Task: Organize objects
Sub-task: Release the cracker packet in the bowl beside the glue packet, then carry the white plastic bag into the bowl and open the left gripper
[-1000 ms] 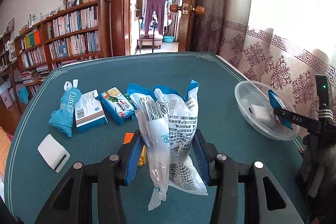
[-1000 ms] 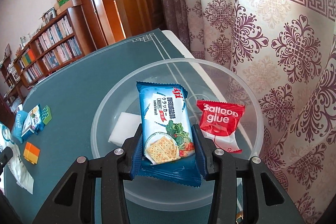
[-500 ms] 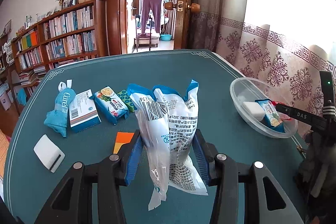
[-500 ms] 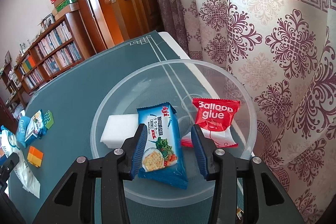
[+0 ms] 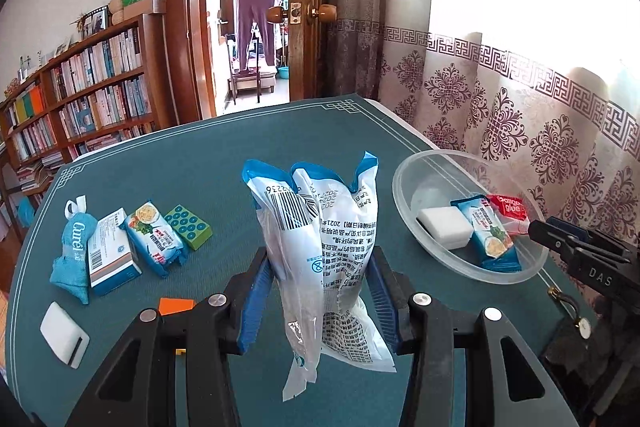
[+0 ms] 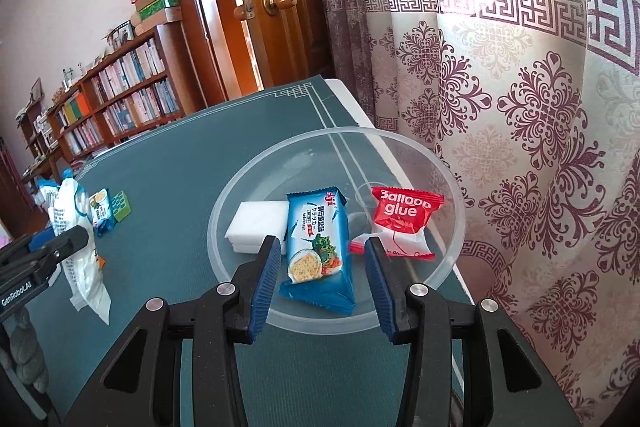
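Note:
My left gripper (image 5: 318, 259) is shut on a tall white-and-blue plastic bag (image 5: 316, 219), held upright above the green table (image 5: 200, 167). To its right stands a clear plastic bowl (image 5: 440, 155). In the bowl (image 6: 340, 133) lie a blue cracker packet (image 6: 318, 231), a red "Balloon glue" packet (image 6: 404, 215) and a white block (image 6: 256, 223). My right gripper (image 6: 322, 245) hovers over the bowl's near rim, open, with nothing pressed between its pads; the cracker packet lies below it. The left gripper's bag (image 6: 76, 223) shows at the left of the right wrist view.
On the table's left lie a blue Curel pouch (image 5: 74, 255), a white box (image 5: 112, 255), a second cracker packet (image 5: 154, 237), a green block (image 5: 188, 227), an orange block (image 5: 174, 305) and a white block (image 5: 64, 333). Patterned curtains hang right behind the bowl; bookshelves and an open door stand beyond.
My right gripper let go of the cracker packet, which now lies in the bowl, and drew back and up. My left gripper carried the bag nearer to the bowl.

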`<move>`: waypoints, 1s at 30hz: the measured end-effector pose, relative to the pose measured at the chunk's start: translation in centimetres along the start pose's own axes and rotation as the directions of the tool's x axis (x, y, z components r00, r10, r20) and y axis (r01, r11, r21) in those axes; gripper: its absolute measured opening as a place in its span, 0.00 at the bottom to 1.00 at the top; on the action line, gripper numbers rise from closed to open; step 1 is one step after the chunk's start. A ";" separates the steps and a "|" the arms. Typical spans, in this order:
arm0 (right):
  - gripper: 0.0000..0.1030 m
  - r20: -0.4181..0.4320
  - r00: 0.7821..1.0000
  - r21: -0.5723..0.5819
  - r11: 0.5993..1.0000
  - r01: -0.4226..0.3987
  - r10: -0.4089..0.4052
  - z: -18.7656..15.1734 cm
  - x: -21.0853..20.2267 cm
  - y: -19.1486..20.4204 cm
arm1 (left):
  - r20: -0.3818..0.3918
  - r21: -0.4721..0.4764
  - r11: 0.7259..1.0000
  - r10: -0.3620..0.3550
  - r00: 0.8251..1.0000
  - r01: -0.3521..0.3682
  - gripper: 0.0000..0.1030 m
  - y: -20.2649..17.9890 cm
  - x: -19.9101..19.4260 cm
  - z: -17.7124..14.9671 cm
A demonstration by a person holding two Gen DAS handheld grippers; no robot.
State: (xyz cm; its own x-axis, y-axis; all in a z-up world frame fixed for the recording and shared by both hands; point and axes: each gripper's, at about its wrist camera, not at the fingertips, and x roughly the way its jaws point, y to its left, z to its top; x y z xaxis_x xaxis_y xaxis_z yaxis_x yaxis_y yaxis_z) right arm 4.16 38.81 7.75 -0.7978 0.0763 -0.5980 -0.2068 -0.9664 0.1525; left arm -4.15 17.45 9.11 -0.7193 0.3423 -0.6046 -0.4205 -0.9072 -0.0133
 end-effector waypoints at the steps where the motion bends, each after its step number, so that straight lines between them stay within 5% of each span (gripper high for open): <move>1: 0.44 0.003 1.000 0.000 1.000 -0.004 0.004 -0.1 -0.3 -0.1 | 0.000 0.010 1.000 -0.003 1.000 0.003 0.49 -0.5 0.3 0.4; 17: 0.44 0.008 0.999 0.037 0.998 -0.051 0.051 -1.0 -1.3 -2.2 | 0.001 0.129 0.992 0.009 1.000 -0.009 0.49 -6.6 7.4 6.5; 30: 0.44 0.026 0.998 0.064 0.996 -0.067 0.066 -0.9 -1.5 -2.8 | 0.072 0.231 0.972 0.037 0.997 -0.053 0.49 -12.4 11.4 8.1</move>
State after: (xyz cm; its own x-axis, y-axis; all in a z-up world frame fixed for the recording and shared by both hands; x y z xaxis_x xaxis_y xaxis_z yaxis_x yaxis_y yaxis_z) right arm 6.41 41.17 7.50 -0.8242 0.0191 -0.5660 -0.1887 -0.9516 0.2427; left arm -11.59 34.54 8.83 -0.7726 0.3250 -0.5454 -0.4980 -0.8431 0.2030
